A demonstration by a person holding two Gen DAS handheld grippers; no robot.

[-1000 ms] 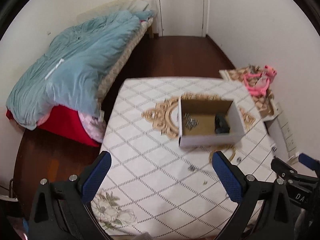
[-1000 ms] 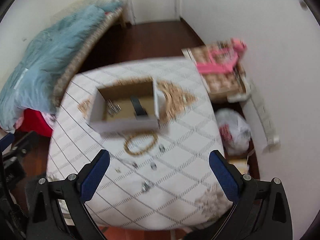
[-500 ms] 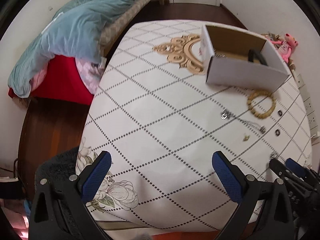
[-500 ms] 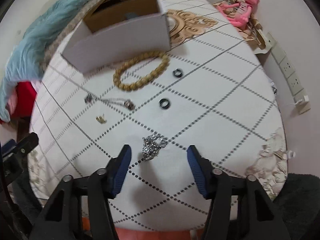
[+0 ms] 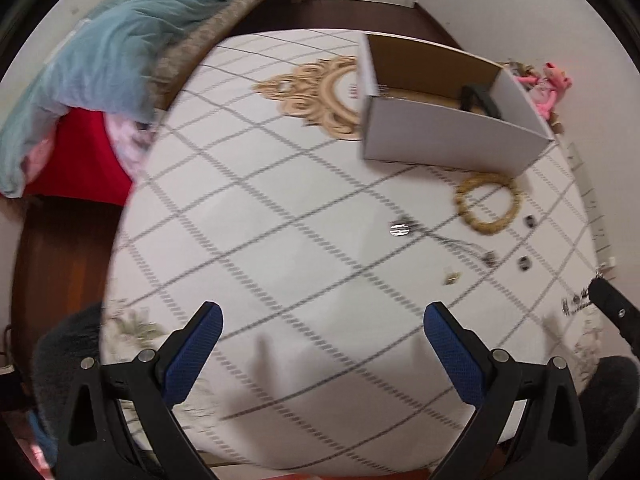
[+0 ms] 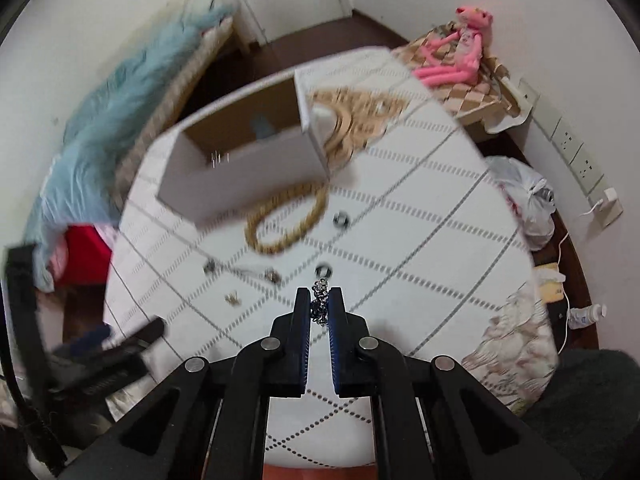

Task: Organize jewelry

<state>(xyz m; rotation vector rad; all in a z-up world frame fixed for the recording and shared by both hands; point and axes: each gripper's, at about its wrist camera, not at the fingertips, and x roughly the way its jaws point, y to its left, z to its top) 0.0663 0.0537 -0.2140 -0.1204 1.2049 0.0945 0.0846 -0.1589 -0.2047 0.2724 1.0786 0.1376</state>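
Pinching a small silver chain piece (image 6: 319,300) between its blue pads, the right gripper (image 6: 320,300) has its jaws drawn nearly together, the links bunched in the narrow gap and poking out past the tips. Just beyond the tips, at 12 o'clock, a dark ring (image 6: 323,271) lies on the tablecloth (image 6: 420,240); a second ring (image 6: 340,220) sits farther out at about 1 o'clock. A beaded wooden bracelet (image 6: 286,218) lies at 11 o'clock, just in front of the open white box (image 6: 240,164), whose near wall almost touches it. A thin chain with pendants (image 6: 240,270) and a small gold piece (image 6: 232,298) lie at 10 o'clock.

The left gripper (image 5: 322,332) hovers over a bare stretch of cloth with its fingers spread wide — nothing between them. From it the box (image 5: 448,136) stands at 1 o'clock, the bracelet (image 5: 486,206) just beneath the box's near wall, and the small pieces are scattered toward 2 o'clock.

The round table's edge falls away close at 3 o'clock of the right gripper, where a white plastic bag (image 6: 524,200) sits on the floor; a pink plush toy (image 6: 460,56) rests at 1 o'clock beyond the table. The widest open cloth lies at 2 o'clock of the right gripper — bare of jewelry.
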